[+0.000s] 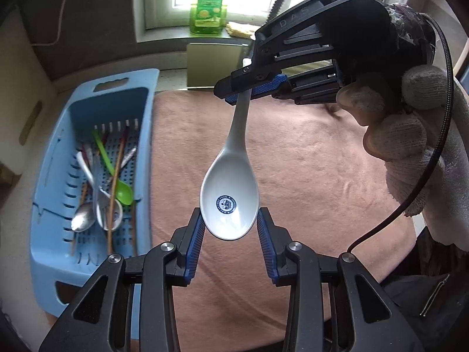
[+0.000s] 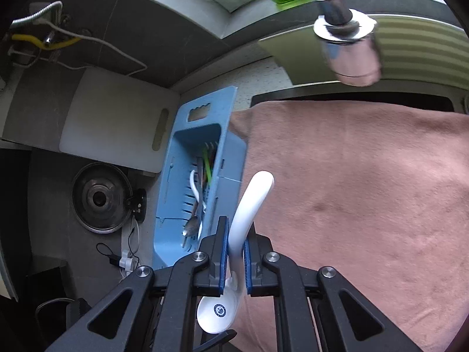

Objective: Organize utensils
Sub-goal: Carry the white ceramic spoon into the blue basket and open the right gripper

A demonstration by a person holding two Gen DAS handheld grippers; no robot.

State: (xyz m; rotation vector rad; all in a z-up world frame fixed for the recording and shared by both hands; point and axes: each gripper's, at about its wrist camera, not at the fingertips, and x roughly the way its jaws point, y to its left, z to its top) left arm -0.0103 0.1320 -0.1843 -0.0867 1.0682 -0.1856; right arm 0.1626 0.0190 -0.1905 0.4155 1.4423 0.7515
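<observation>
A white ceramic spoon with a blue round mark in its bowl hangs above the brown towel. My right gripper comes in from the upper right and is shut on the spoon's handle. My left gripper has its blue pads against both sides of the spoon's bowl. In the right wrist view the handle sticks up between my right gripper's pads and the bowl shows below them. The blue basket to the left holds a green spoon, a metal spoon, chopsticks and other utensils.
A gloved hand grips the right tool. A green bottle stands on the windowsill behind. A chrome faucet head hangs over the towel's far edge. A white cutting board and a glass pot lid lie left of the basket.
</observation>
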